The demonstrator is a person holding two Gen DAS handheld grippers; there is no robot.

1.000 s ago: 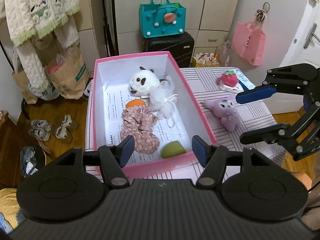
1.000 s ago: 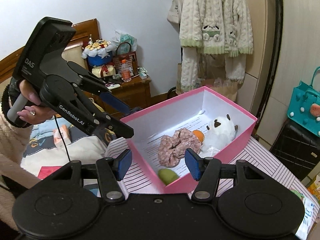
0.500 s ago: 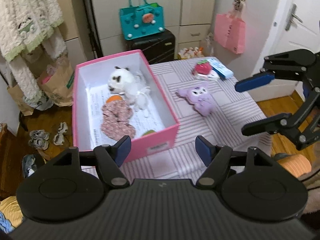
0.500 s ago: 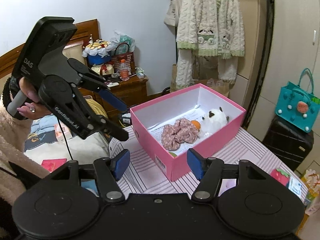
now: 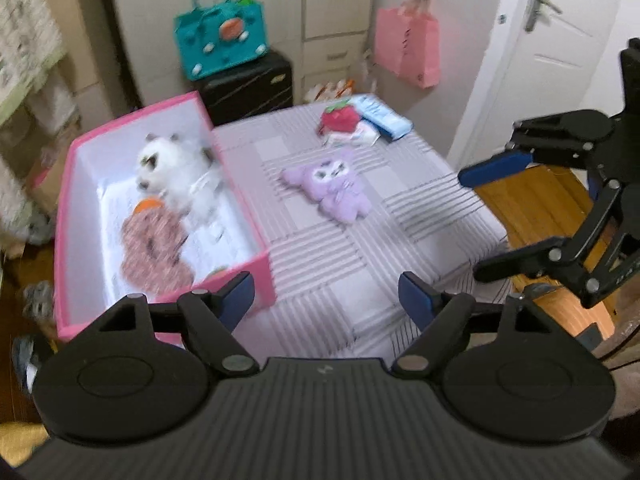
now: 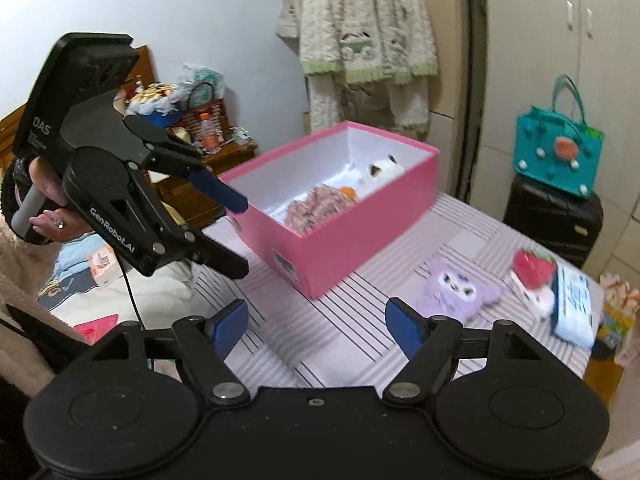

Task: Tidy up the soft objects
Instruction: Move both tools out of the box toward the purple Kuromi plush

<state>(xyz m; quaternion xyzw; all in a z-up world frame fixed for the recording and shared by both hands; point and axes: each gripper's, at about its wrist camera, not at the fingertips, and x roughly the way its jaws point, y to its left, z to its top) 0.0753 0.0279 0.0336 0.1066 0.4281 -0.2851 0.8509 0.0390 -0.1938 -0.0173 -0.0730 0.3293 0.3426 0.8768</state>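
While both the left claw [image 5: 326, 294] and right claw [image 6: 316, 322] hang agape and empty, the purple plush [image 5: 332, 186] lies flat on the table [image 5: 360, 264] beside the pink box [image 6: 344, 236]; likely light and squashy, best pinched across its belly.

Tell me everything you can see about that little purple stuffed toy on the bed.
The purple plush toy is a small, fuzzy, lilac character with pointed ears, a pale face with dark eyes, and stubby limbs. It lies flat, face up, on the striped bedspread, between the pink box and the red strawberry plush. Nothing grips it; it touches only the bedspread. Its finer details are blurred.
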